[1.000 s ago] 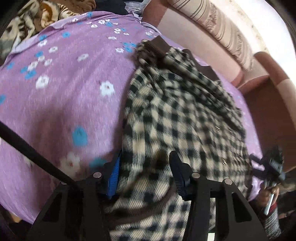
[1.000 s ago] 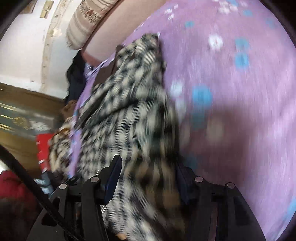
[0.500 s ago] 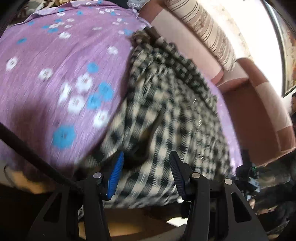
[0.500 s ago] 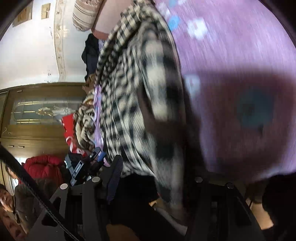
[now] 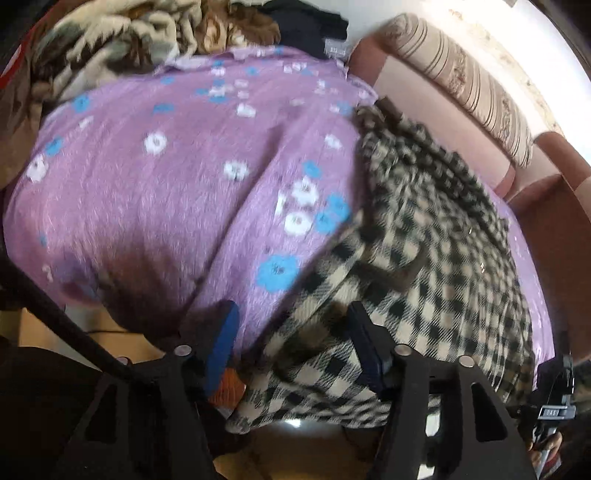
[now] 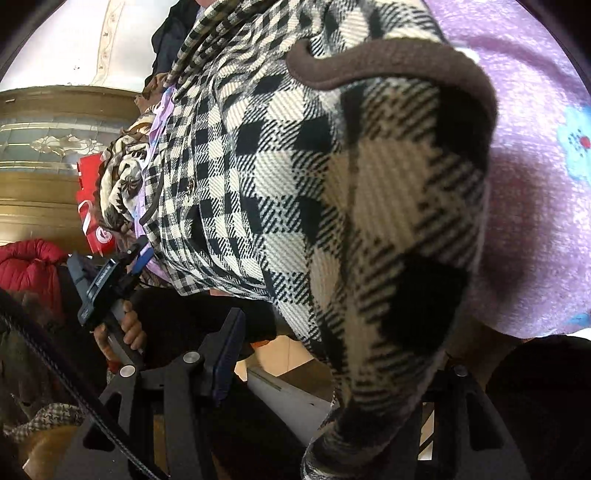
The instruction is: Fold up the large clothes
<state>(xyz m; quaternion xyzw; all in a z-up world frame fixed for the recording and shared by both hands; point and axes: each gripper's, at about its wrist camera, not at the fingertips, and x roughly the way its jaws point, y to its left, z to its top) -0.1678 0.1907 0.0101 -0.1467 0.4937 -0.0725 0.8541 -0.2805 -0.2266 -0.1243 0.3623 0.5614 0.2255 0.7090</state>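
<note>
A black-and-cream checked garment lies on the purple flowered bedspread, its hem hanging over the near edge. My left gripper is open, its fingers either side of the hem, the right finger against the cloth. In the right wrist view the garment, with a brown ribbed cuff, drapes over the right side of my right gripper. Its left finger stands free and the right finger is hidden under cloth. The jaws are wide apart.
A pink sofa back with a striped cushion runs behind the bed. Piled blankets sit at the far left corner. A red bag and a wooden cabinet are beyond. The other hand-held gripper shows at left.
Both grippers have pulled back toward the bed's near edge. The left gripper has shifted left off the garment's middle to its hem. The sleeve now hangs close over the right gripper.
</note>
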